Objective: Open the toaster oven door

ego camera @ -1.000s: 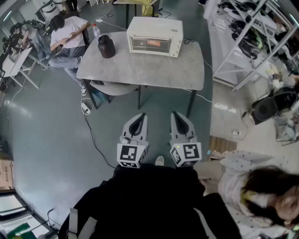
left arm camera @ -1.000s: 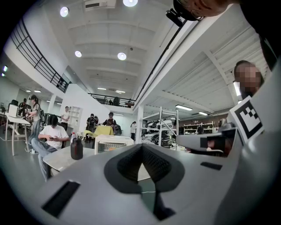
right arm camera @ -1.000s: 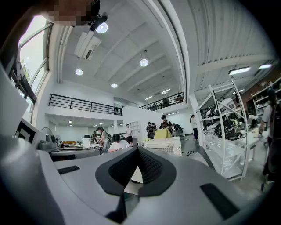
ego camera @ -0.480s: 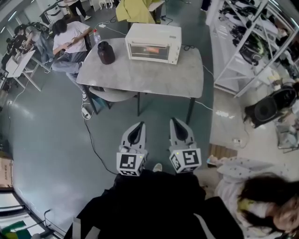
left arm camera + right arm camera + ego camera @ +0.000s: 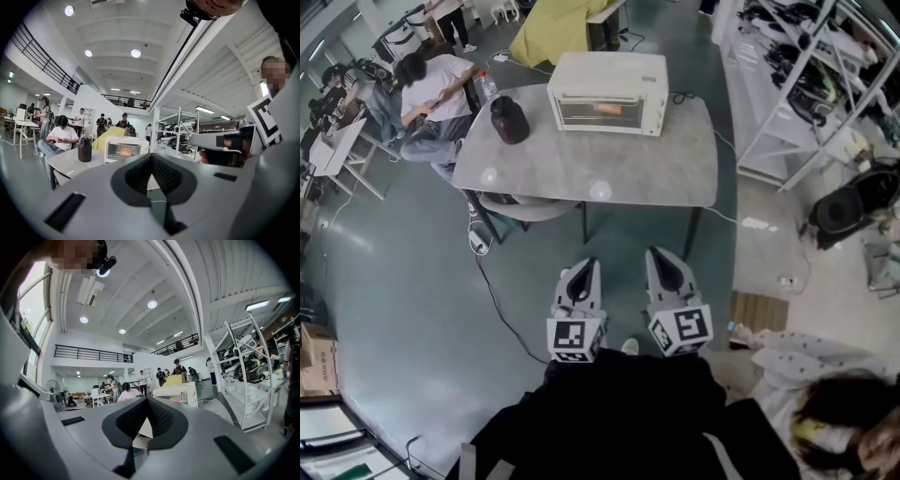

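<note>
- Head view: the toaster oven (image 5: 607,92) stands at the far edge of the grey bench (image 5: 609,164), its glass door facing the person and shut, with an orange glint behind the glass.
- A dark jar (image 5: 509,120) sits on the bench just left of the oven, apart from it.
- A seated person (image 5: 431,89) is off the bench's left end, and white shelving (image 5: 802,84) lines the right side of the room.
- The left hand-held gripper (image 5: 583,266) and the right hand-held gripper (image 5: 662,255) are held side by side low over the green-grey floor (image 5: 403,281). They are well short of the bench, and both point toward it.
- A black cable (image 5: 492,291) trails across the floor to the left of the grippers.
- Left gripper view: the left hand-held gripper (image 5: 151,155) has its jaws pressed together at the tips, with nothing pinched between them.
- Beyond the tips, the toaster oven (image 5: 125,149) and the dark jar (image 5: 85,150) show far off on the bench.
- Right gripper view: the right hand-held gripper (image 5: 146,400) is likewise pressed together and holds nothing.
- The toaster oven (image 5: 180,393) appears in the distance just right of the tips, and the shelving (image 5: 248,376) rises at the right.
</note>
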The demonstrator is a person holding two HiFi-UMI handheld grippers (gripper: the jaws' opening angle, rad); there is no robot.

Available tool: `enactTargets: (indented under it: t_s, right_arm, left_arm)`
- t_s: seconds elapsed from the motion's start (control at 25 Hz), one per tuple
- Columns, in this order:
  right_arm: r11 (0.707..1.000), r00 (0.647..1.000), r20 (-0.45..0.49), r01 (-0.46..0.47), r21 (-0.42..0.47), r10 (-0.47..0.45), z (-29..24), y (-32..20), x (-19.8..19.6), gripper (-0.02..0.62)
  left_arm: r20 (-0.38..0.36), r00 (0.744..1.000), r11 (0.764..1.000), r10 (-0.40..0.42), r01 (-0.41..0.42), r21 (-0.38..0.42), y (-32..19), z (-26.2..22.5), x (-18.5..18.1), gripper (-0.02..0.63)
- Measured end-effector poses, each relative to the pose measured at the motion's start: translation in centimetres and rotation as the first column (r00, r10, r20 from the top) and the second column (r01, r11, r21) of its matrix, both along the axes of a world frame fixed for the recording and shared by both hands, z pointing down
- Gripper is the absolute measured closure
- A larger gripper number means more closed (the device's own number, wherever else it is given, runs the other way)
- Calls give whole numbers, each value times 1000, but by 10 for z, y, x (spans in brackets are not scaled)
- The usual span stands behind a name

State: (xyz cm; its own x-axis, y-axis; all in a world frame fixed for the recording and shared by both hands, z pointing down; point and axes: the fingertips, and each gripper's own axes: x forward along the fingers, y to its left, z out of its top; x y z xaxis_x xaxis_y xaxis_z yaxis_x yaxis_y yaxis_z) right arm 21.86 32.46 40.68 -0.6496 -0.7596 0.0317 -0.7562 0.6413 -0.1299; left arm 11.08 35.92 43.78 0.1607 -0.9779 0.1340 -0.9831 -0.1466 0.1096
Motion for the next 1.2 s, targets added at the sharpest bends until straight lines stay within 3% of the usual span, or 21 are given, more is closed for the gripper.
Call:
enactTargets:
  t_s: [0.2,0.72,1.0,1.2]
  right_arm:
    - [999,997,-54,-52,-3,52,9,-70,-23,592]
    - [982,982,-40,-185,-43,184,-7,-262,-146,592]
    - [961,964,-38,-264,-81,262,2,-319,-181,592]
    - [956,960,-58,-279,-87,275,10,-343,-199,592]
  left_arm:
    - [-10,999,999,37,-37,2,-78,8,-34,603]
    - [-33,985,985,172,-172,6,-287,-27,-154,603]
    - [23,961,962,274,-274,3,-347,-17,-189,603]
    - [-25,954,955,298,-298,-4,-373,-12,-205,603]
